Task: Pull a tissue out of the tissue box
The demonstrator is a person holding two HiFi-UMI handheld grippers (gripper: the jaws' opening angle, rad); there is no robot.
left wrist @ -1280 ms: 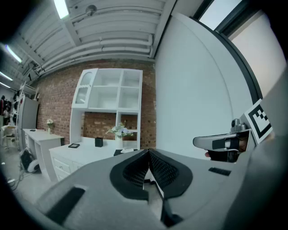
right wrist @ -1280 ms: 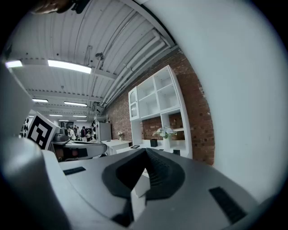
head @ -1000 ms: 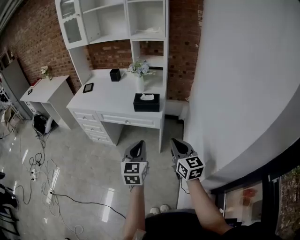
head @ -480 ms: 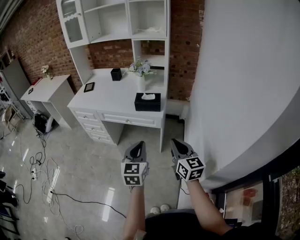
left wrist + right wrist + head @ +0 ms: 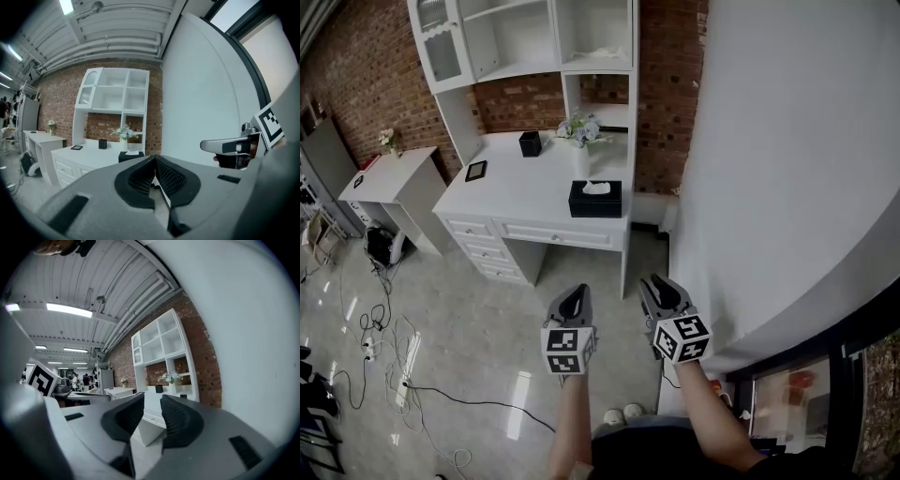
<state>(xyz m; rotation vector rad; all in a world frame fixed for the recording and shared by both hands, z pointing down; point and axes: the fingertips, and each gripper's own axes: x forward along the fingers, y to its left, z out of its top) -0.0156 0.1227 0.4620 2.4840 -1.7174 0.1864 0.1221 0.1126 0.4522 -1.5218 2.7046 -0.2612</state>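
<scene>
A black tissue box [image 5: 595, 200] with a white tissue [image 5: 596, 187] poking from its top stands at the front right of the white desk [image 5: 517, 195], far ahead of both grippers. The same tissue box [image 5: 131, 156] appears small in the left gripper view, just above the jaws. My left gripper [image 5: 576, 294] [image 5: 154, 160] is shut and holds nothing. The jaws of my right gripper [image 5: 660, 287] [image 5: 152, 402] have just been opening; they stand apart with nothing between them. Both are held side by side over the floor, well short of the desk.
On the desk stand a vase of flowers [image 5: 581, 150], a black holder [image 5: 530, 144] and a small dark frame [image 5: 475, 171], under a white shelf unit [image 5: 534, 37]. A small white table [image 5: 389, 183] stands left, cables [image 5: 375, 347] lie on the floor, and a curved white wall [image 5: 787, 169] runs along the right.
The right gripper's jaws have parted a little. Both hands stay where they were and the left gripper is unchanged.
</scene>
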